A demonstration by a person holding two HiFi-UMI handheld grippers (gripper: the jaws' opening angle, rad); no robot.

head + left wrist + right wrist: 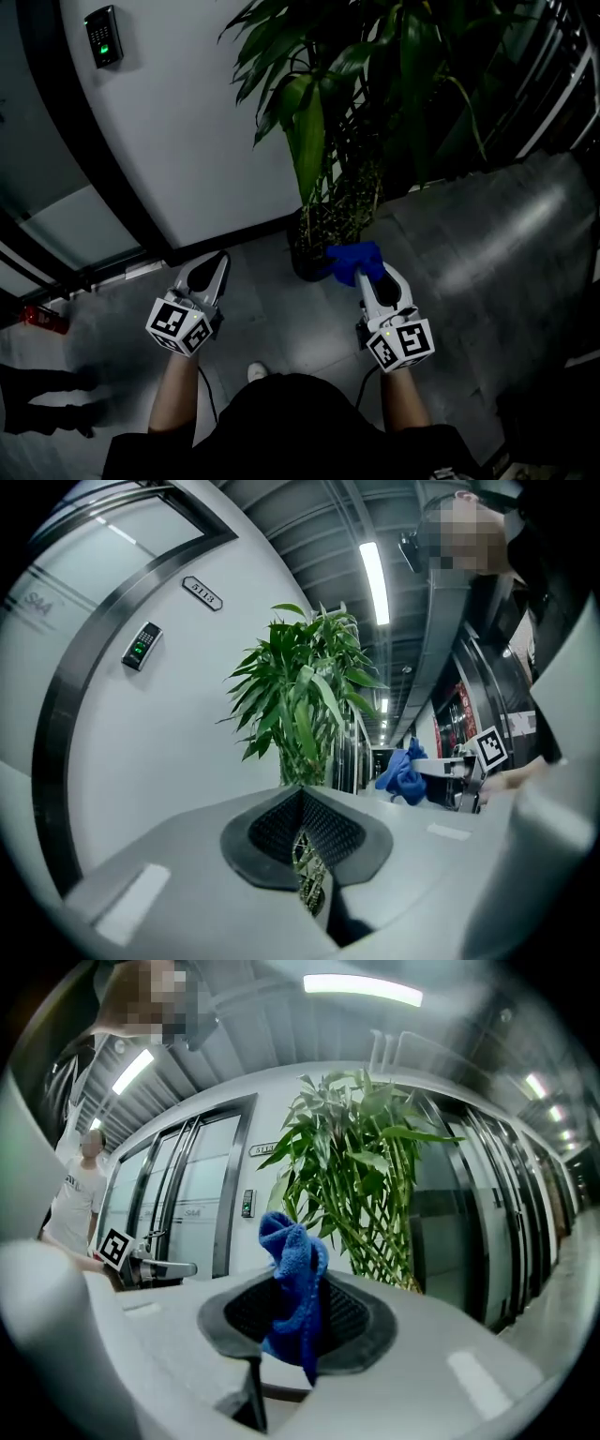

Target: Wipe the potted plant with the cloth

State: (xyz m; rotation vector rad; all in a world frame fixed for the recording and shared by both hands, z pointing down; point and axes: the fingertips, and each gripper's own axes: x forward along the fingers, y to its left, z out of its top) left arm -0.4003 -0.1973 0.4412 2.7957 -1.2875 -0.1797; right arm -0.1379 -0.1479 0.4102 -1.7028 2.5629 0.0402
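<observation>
Well, my right tongs [367, 274] are pinching the blue cloth [355, 260], which bunches up out of the jaws. My left tongs [210, 270] are pressed together with nothing between them. The plant [314, 131] stands ahead of me in its dark pot [302, 255] on the grey floor [487, 234], against a white wall [187, 141]. The cloth is low down, just beside the pot; I cannot tell whether they touch.
</observation>
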